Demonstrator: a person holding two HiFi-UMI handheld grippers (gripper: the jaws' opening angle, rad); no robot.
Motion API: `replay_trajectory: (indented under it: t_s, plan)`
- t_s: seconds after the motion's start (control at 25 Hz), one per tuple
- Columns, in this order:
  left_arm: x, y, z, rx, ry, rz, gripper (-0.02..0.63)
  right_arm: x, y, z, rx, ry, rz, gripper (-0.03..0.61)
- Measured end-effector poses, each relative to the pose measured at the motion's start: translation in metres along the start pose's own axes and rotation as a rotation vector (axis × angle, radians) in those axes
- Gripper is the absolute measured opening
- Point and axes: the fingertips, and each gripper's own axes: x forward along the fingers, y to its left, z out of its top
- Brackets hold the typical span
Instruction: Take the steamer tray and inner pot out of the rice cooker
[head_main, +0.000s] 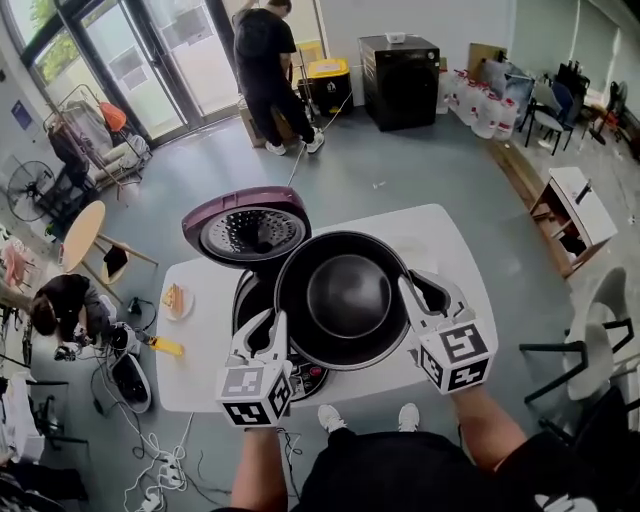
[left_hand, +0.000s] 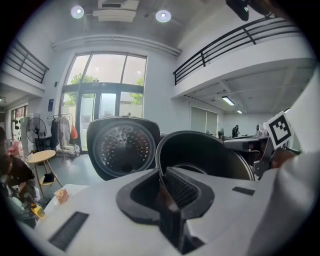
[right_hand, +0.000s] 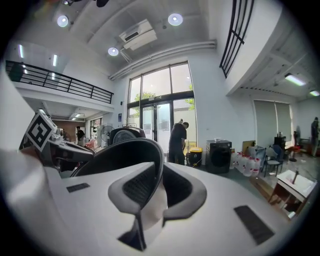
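While pinched at opposite rims, inner pot hangs between both, over rice cooker on bench | left gripper: narrow, gripping left rim | right gripper: narrow, gripping right rim | lid raised, beyond left gripper

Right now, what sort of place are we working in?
Probably a big open lab or workshop hall, not a home kitchen. It has tall glass doors and a mezzanine railing overhead, and cables lie strewn on the grey floor beside the white table.
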Motion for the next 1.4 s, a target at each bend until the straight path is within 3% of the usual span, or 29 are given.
replay_trajectory:
  t_s: [0.24,0.56,1.4]
  plan:
    - [0.018,-0.055,-0.009,-0.033,0.016,-0.047,0.048,-0.028,-0.049,-0.013,-0.002,0.026,-0.025,0.049]
    - [0.037,-0.105,-0.045,-0.077,0.070,-0.048,0.048,-0.047,-0.091,-0.050,0.001,0.091,-0.015,0.048]
    - [0.072,-0.157,-0.177,-0.173,0.235,-0.024,0.045,-0.057,-0.130,-0.195,0.043,0.311,0.018,0.044]
